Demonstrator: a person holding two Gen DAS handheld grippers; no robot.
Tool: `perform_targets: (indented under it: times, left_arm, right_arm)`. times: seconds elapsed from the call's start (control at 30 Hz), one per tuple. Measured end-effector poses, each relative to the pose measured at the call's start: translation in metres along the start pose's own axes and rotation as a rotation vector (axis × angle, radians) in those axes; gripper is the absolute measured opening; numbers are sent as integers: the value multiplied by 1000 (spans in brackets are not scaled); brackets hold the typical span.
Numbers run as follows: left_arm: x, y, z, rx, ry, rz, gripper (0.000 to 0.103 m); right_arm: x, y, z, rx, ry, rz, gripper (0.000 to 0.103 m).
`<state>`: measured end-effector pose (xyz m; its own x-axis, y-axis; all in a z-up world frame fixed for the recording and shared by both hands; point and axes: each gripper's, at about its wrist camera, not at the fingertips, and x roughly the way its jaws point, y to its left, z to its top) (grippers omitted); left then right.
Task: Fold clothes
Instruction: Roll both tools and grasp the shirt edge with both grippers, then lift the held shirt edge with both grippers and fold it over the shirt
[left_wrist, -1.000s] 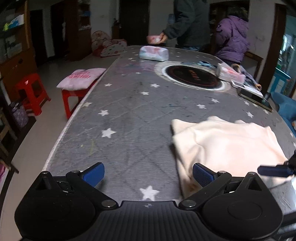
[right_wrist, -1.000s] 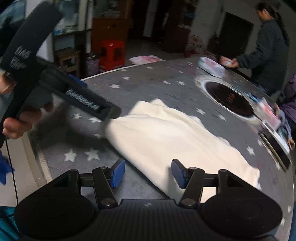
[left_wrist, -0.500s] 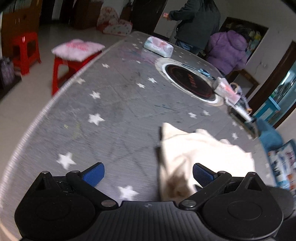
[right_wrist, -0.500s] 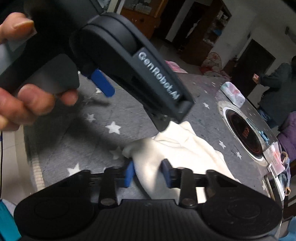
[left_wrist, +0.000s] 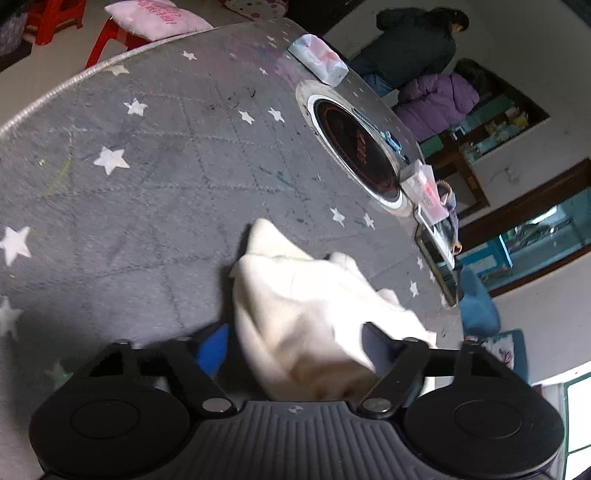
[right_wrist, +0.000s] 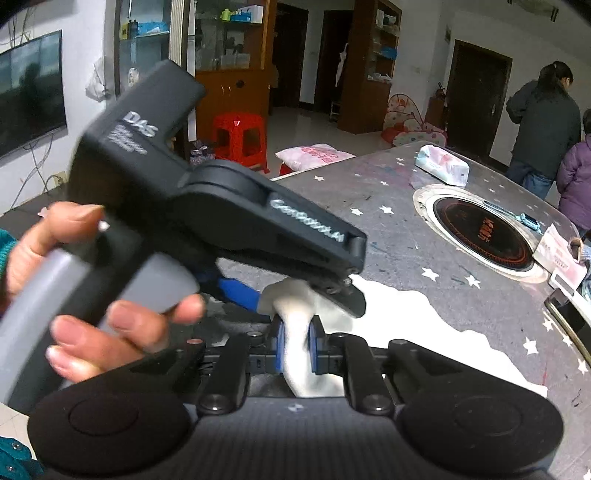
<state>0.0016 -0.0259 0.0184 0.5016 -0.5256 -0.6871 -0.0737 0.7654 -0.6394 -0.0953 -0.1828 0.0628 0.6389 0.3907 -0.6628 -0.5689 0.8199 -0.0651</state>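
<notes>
On a grey star-print table (left_wrist: 155, 192), a cream garment (left_wrist: 303, 302) lies bunched at the near edge, its far part spread flat toward a round black hob (right_wrist: 484, 236) set into the tabletop.

From the right wrist view, the right gripper (right_wrist: 295, 347) has its blue pads (right_wrist: 279, 347) closing on a gathered fold of the garment (right_wrist: 295, 332); the cloth is pinched between them and bulges above and below the pads.

The left gripper (left_wrist: 291, 350) sits just beside it, tilted down over the same bunch. Its jaws are closing, with a thick lump of cloth between them. The left pad (left_wrist: 212, 349) appears clear of the fabric; the right finger is partly draped by cloth, so whether it presses the cloth cannot be told. In the right wrist view the left gripper (right_wrist: 303, 295) is seen from the side, held by a hand (right_wrist: 92, 291), its tip right over the fold that the right gripper pinches.

Risks, as a judgement: both grippers crowd one small bunch, so the left may bite several layers or the same fold, and a lift would then raise a wad, not an edge. The tools could also knock together. The right pinch is narrow, so cloth may slip out under a pull.

Two people (right_wrist: 543, 122) stand beyond the table; a tissue pack (right_wrist: 443, 166) lies well apart from the garment
</notes>
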Motion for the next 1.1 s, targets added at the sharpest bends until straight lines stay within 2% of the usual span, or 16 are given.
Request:
perform_targets:
  times: [0.07, 0.23, 0.33, 0.57, 0.83, 0.97, 1.1]
  left_arm:
    - [2, 1, 0, -9, 0, 1, 45]
    - [6, 2, 0, -14, 0, 14, 29]
    - [5, 1, -2, 15, -11, 27, 24]
    - [4, -4, -3, 61, -28, 45, 23]
    - [3, -13, -5, 130, -42, 78, 23]
    - [3, -18, -7, 166, -48, 96, 23]
    - [4, -23, -8, 205, -56, 117, 23]
  right_arm:
    - [0, -1, -2, 5, 0, 8, 11]
    - [0, 0, -7, 17, 3, 27, 11]
    - [-1, -1, -8, 14, 7, 31, 14]
    - [-17, -17, -17, 74, 0, 30, 24]
    - [-37, -81, -43, 220, 22, -160, 25]
    - [-36, -124, -63, 331, 47, -269, 32]
    - [-37, -162, -85, 492, 45, -276, 35]
